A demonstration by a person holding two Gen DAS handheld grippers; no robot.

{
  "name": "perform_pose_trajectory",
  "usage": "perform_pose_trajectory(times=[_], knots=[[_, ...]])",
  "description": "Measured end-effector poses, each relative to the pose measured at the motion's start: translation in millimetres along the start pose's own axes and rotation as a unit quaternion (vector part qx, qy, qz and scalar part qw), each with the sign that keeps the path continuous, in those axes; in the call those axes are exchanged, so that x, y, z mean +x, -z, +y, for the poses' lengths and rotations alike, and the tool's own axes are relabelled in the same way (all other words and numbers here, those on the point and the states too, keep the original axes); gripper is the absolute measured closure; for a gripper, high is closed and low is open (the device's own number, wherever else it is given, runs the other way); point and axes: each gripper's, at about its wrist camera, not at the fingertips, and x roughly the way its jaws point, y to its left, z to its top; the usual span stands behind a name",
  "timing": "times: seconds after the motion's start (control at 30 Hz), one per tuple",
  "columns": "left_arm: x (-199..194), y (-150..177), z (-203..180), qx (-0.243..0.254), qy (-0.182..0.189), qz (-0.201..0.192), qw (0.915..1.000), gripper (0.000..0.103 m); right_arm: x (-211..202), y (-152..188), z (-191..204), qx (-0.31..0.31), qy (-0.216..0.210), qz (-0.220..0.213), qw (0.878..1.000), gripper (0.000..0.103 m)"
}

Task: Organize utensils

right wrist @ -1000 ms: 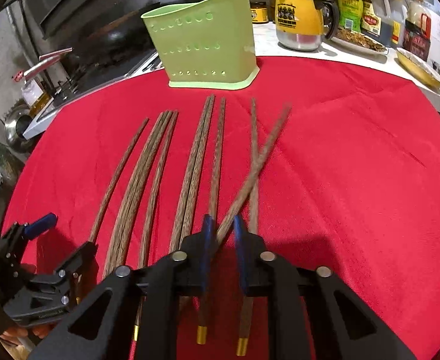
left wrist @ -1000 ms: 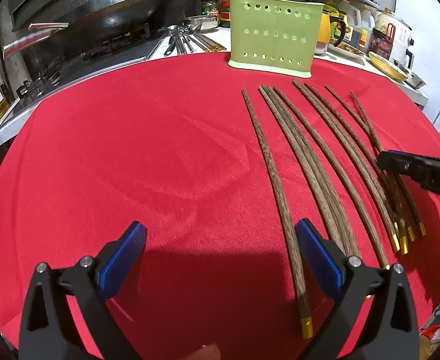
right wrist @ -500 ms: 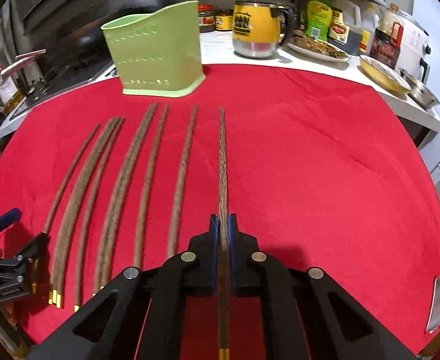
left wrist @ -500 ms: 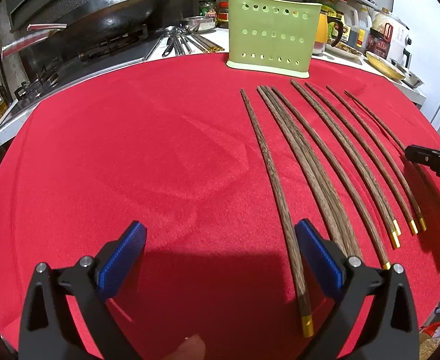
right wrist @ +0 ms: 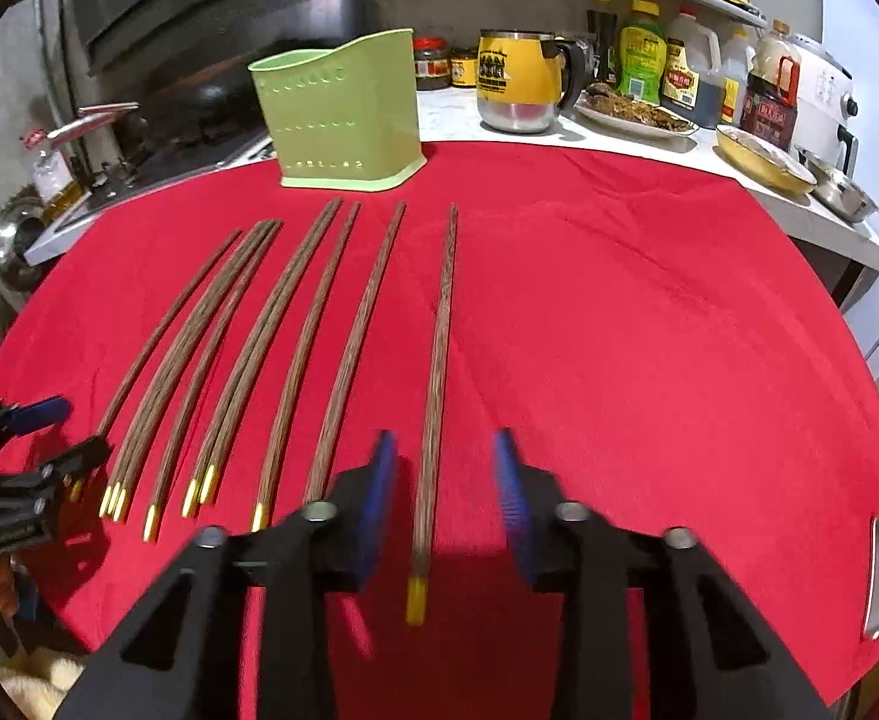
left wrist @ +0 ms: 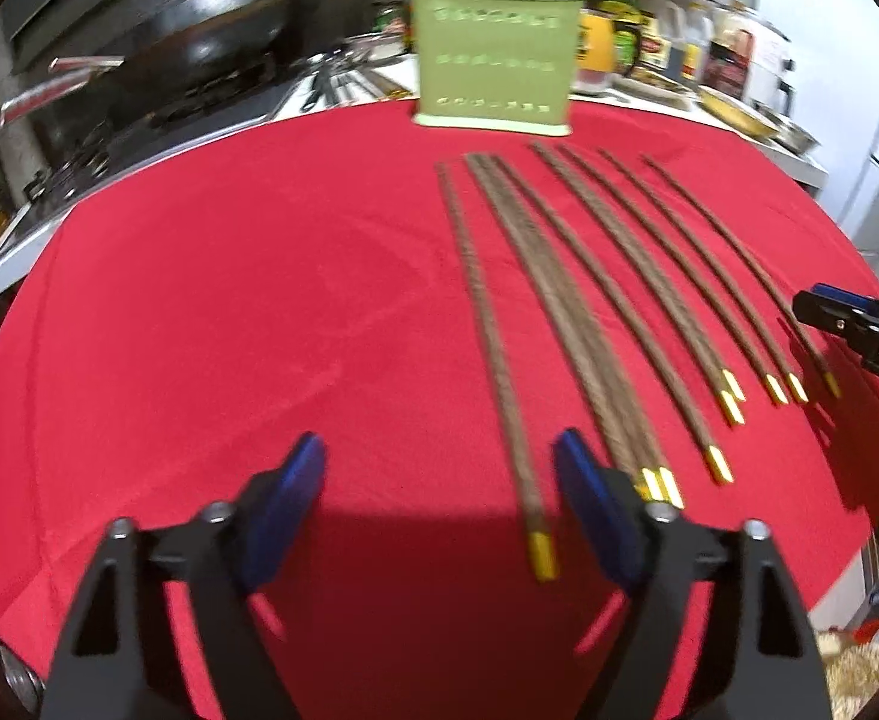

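Now the right gripper (right wrist: 444,483) stands with its blue pads spread wide and nothing pinched, one chopstick (right wrist: 437,372) lying flat on the red cloth (right wrist: 649,330) in the gap between them, touching neither; the left gripper (left wrist: 439,483) gapes just as wide over bare cloth, empty, with the leftmost chopstick (left wrist: 487,336) running just inside its right pad. Beyond, the other chopsticks (right wrist: 271,354) lie side by side, gold tips toward the grippers; the green utensil holder (right wrist: 343,114) stands upright at the cloth's far edge, a yellow mug (right wrist: 514,81) beside it.
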Motion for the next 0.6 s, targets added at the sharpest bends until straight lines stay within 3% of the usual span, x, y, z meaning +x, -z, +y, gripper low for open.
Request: perform_pose_trajectory(times=[0.03,0.1,0.17,0.37,0.6], knots=[[-1.2,0.7,-2.5,0.005,0.003,-0.002,1.0000,0.041,-2.4,3.4,-1.2,0.002,-0.002,-0.003,1.000,0.081],[-4.3,2.5,-10.5,0.023,0.011,-0.009,0.9996,0.060,-7.6,10.0,-3.8,0.004,-0.005,-0.010,1.000,0.083],[-6.1,3.6,-19.1,0.039,0.021,-0.010,0.9990,0.065,-10.0,14.1,-5.4,0.006,-0.011,-0.006,1.000,0.083],[-12.5,10.4,-30.7,0.065,0.032,-0.004,0.9974,0.074,-21.1,24.2,-8.7,0.011,-0.026,-0.024,0.999,0.082],[-13.0,11.2,-28.3,0.053,0.018,-0.010,0.9984,0.074,-13.8,34.2,5.4,-0.010,-0.037,-0.013,0.999,0.080]])
